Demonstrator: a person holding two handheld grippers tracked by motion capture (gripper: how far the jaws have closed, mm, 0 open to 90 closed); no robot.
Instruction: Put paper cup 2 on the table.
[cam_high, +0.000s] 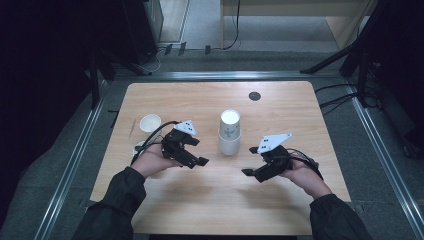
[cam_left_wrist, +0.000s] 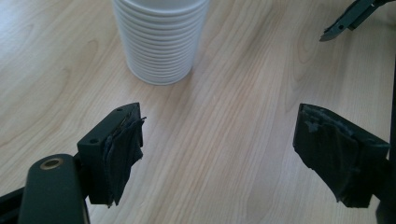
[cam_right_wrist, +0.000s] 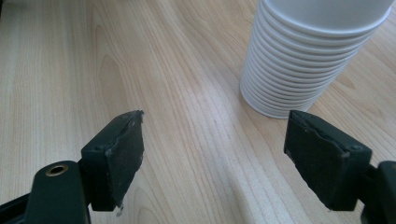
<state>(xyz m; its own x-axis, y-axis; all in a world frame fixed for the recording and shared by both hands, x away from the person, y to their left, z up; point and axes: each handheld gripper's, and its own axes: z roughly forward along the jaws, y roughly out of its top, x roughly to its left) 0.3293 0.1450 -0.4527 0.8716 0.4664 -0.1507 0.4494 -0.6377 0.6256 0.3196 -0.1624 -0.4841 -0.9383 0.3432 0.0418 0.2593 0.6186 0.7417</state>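
1. The stack of white paper cups (cam_high: 229, 132) stood upright near the middle of the wooden counter (cam_high: 280, 107), a bit toward the far side, touching neither gripper.
2. The left gripper (cam_high: 200, 161) sat just left of the stack and slightly nearer, jaws spread wide with nothing between them. From its own view the stack (cam_left_wrist: 159, 39) was ahead and a little left of the gap.
3. The right gripper (cam_high: 249, 161) was on the other side, near-right of the stack, also wide open and empty. Its view had the stack (cam_right_wrist: 308, 56) ahead to the right.
4. Further out, a single small white cup (cam_high: 150, 122) stood apart at the left of the counter.
5. A dark round cap (cam_high: 254, 95) lay near the far edge.
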